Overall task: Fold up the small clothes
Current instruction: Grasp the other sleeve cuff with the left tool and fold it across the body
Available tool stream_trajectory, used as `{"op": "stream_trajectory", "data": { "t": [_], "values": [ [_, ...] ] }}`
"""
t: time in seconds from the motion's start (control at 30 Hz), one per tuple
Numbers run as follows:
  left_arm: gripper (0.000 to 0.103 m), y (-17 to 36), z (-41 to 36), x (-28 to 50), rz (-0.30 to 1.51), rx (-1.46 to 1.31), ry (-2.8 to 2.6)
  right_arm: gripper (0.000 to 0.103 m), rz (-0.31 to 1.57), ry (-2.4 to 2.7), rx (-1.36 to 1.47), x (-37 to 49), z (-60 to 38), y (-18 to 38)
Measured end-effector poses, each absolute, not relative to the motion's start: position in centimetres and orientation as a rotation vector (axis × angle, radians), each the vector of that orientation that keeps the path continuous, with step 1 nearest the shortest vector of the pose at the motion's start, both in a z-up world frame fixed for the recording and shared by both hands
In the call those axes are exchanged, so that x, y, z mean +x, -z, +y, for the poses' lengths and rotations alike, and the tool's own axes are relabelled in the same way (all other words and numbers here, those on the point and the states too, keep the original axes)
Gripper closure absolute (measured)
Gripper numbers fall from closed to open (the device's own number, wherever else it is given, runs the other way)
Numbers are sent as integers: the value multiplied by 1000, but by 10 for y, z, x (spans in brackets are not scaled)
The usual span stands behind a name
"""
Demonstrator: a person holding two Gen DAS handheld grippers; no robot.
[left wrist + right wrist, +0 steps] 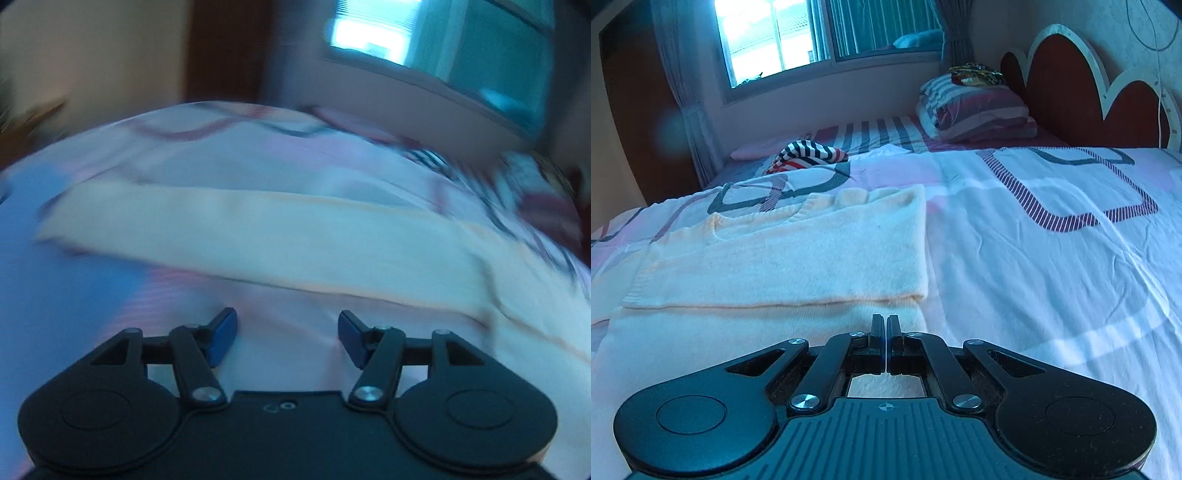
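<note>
Right wrist view: right gripper [886, 325] pressed together, empty, over near hem of cream knit sweater [798, 251] part-folded near bed's [1052, 258] front edge; left gripper [288, 332] spread, empty; best pinch both hem corners, fold evenly toward neckline.

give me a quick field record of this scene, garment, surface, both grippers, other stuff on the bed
garment: cream knitted sweater, lying flat, partly folded with one layer over another
surface: bed with white sheet printed with striped rounded rectangles
left gripper: open, hovering over the bedding, holding nothing; view is blurred
right gripper: shut, above the sweater's near edge; whether it pinches fabric cannot be told
other: black, white and red striped cloth; striped folded quilt
background: window, red scalloped headboard
</note>
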State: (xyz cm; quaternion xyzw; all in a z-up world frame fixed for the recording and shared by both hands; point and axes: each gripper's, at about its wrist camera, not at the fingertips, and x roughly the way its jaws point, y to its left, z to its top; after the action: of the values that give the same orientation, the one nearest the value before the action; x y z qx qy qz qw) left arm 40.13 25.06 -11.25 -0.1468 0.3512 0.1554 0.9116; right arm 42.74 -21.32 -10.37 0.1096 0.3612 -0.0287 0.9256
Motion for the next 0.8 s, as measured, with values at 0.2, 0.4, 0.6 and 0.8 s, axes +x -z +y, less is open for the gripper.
{"op": "stream_trajectory", "data": {
  "t": [0.2, 0.4, 0.6, 0.8],
  "values": [
    [57, 109, 333, 388, 633, -617, -407, 103, 758, 44, 243, 427, -195, 103],
    [61, 113, 370, 394, 564, -802, -446, 103, 766, 26, 225, 434, -171, 98],
    [101, 118, 400, 402, 541, -801, -489, 103, 759, 67, 225, 443, -165, 93],
    [101, 103, 400, 428, 567, -594, -452, 103, 738, 98, 220, 446, -169, 89]
  ]
}}
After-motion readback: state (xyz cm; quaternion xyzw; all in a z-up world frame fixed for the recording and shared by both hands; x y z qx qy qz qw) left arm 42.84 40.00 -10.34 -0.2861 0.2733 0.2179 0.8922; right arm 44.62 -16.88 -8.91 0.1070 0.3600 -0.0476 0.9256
